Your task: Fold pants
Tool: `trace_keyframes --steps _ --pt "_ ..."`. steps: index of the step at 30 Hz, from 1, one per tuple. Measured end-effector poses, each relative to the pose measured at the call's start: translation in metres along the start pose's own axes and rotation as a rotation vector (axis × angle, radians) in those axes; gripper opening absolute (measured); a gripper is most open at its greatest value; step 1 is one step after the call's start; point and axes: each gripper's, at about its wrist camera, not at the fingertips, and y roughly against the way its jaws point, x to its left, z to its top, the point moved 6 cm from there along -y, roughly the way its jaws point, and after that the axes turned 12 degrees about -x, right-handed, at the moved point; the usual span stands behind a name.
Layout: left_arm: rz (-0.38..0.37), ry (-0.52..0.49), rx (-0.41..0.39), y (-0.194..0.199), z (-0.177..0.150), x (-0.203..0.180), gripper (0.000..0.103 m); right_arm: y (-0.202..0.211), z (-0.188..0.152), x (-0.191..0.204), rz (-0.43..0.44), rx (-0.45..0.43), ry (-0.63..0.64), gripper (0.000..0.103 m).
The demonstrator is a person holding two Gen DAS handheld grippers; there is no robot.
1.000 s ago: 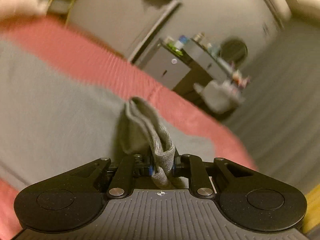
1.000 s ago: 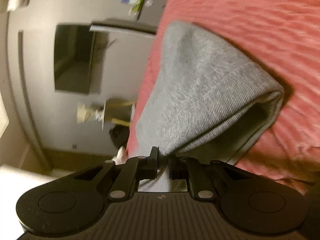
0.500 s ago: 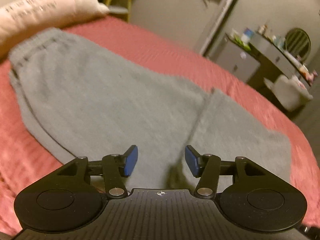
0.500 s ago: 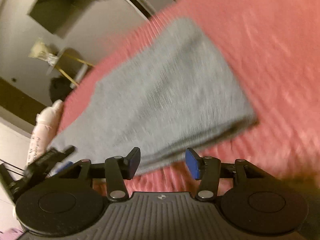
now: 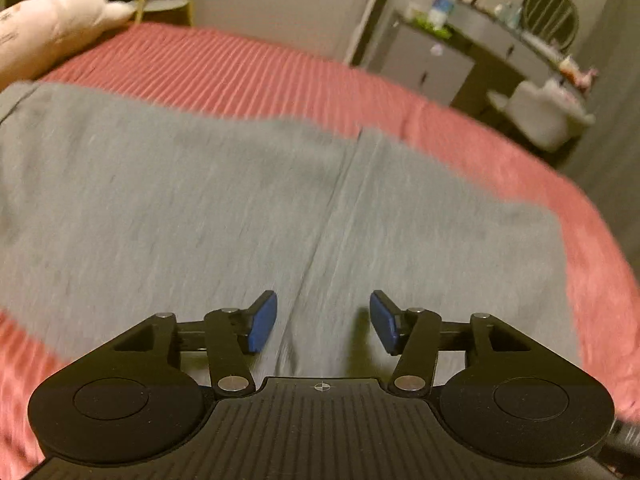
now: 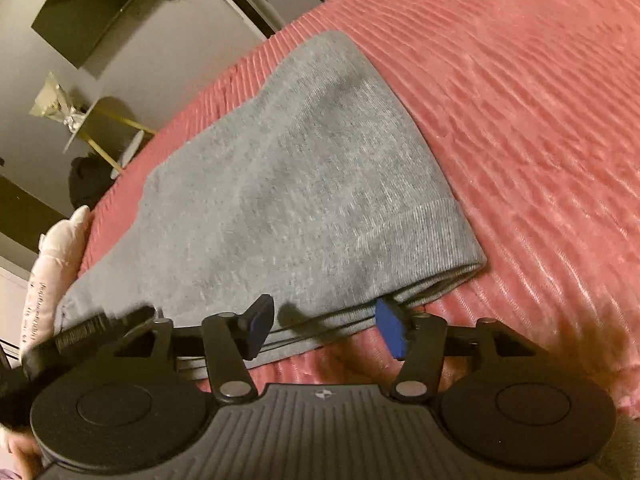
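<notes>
Grey pants (image 5: 200, 200) lie folded flat on the red ribbed bedspread (image 5: 240, 64), with a seam running up the middle. My left gripper (image 5: 323, 322) hovers open just over the cloth, its blue pads (image 5: 262, 322) apart with nothing pinched. In the right wrist view the pants (image 6: 288, 184) show a layered folded edge at the near side. My right gripper (image 6: 325, 328) hangs over that edge with its jaws opening. The cloth lies beneath them and the pads (image 6: 390, 332) do not press on it. A black ridged part of the other gripper (image 6: 80, 334) shows at the left.
A pale plush pillow (image 5: 52, 28) lies at the bed's far left corner, also seen as the pillow (image 6: 60, 256). Beyond the bed stand a grey cabinet (image 5: 424, 60) with small items, a white bin (image 5: 540, 116) and a side table with yellow legs (image 6: 108, 136). Bare bedspread (image 6: 520, 120) stretches to the right.
Both grippers were shut on bunched grey cloth a second ago. Both have let go and opened, and the pants now lie flat. The right view has rolled.
</notes>
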Motion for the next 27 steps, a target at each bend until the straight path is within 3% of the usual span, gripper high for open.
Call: trace_keyframes --steps 3,8,11,12,13,15,16,22,26,27 --pt "-0.021 -0.016 0.005 -0.020 0.019 0.000 0.066 0.003 -0.001 -0.001 0.011 -0.009 -0.023 0.059" --pt "-0.006 -0.075 0.076 -0.063 0.026 -0.011 0.062 0.004 0.005 0.002 0.009 -0.111 -0.018 0.059" --pt "-0.001 -0.115 0.076 -0.080 0.026 -0.017 0.061 0.004 0.014 0.006 0.017 -0.171 0.001 0.059" --pt "-0.011 -0.132 0.067 -0.083 0.027 -0.022 0.052 0.003 0.017 0.006 0.024 -0.186 0.007 0.059" --pt "-0.033 -0.148 0.060 -0.086 0.028 -0.028 0.036 0.001 0.020 0.007 0.028 -0.206 0.011 0.059" --pt "-0.043 -0.178 0.053 -0.089 0.030 -0.034 0.031 -0.004 0.023 0.007 0.020 -0.229 0.026 0.059" --pt "-0.039 -0.194 0.046 -0.090 0.031 -0.036 0.020 -0.008 0.024 0.007 0.007 -0.228 0.040 0.059" --pt "-0.047 -0.220 0.011 -0.081 0.038 -0.032 0.015 -0.019 0.024 0.016 -0.024 -0.220 0.110 0.059" --pt "-0.044 -0.208 -0.005 -0.073 0.042 -0.025 0.012 -0.002 0.028 0.014 0.035 -0.246 0.051 0.059" --pt "-0.034 -0.205 -0.008 -0.072 0.043 -0.023 0.006 0.002 0.029 0.013 0.053 -0.261 0.034 0.059"
